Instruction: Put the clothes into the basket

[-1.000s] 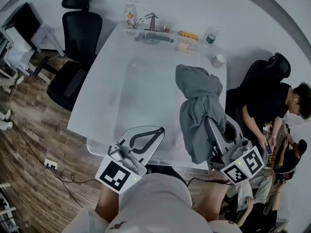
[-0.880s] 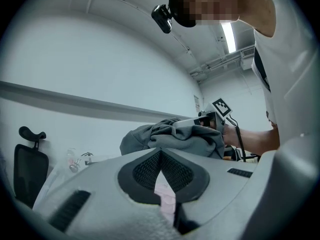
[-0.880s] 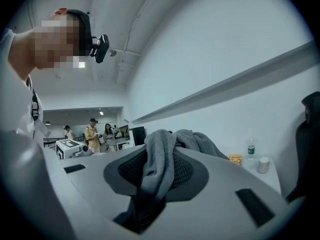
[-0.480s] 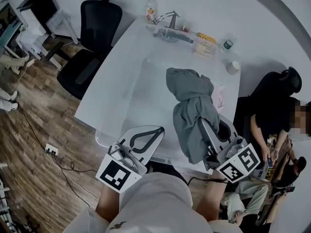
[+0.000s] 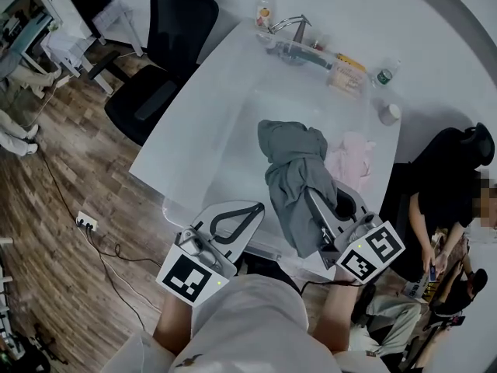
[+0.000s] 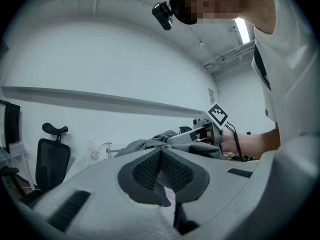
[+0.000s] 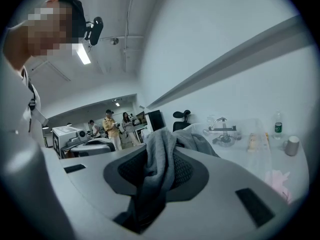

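A grey garment (image 5: pixel 291 158) hangs from my right gripper (image 5: pixel 311 196), whose jaws are shut on a fold of it (image 7: pixel 160 154). Its far end rests bunched inside the clear plastic basket (image 5: pixel 233 142) on the white table. A pink cloth (image 5: pixel 351 155) lies beside the grey garment, on its right. My left gripper (image 5: pixel 256 207) hovers at the table's near edge, to the left of the garment. Its pads (image 6: pixel 145 169) meet with nothing between them. From the left gripper view, the grey garment (image 6: pixel 150 144) and the right gripper (image 6: pixel 200 132) show just beyond the jaws.
A black office chair (image 5: pixel 167 61) stands left of the table. A metal stand (image 5: pixel 291 29), a bottle (image 5: pixel 382 76) and a cup (image 5: pixel 390 113) line the table's far end. A seated person (image 5: pixel 443 185) is close on the right. A power strip (image 5: pixel 85 222) lies on the floor.
My right gripper has sunk and moved left with the grey garment, which now rests lower in the basket. The pink cloth has come into sight beside it. The left gripper shifted slightly.
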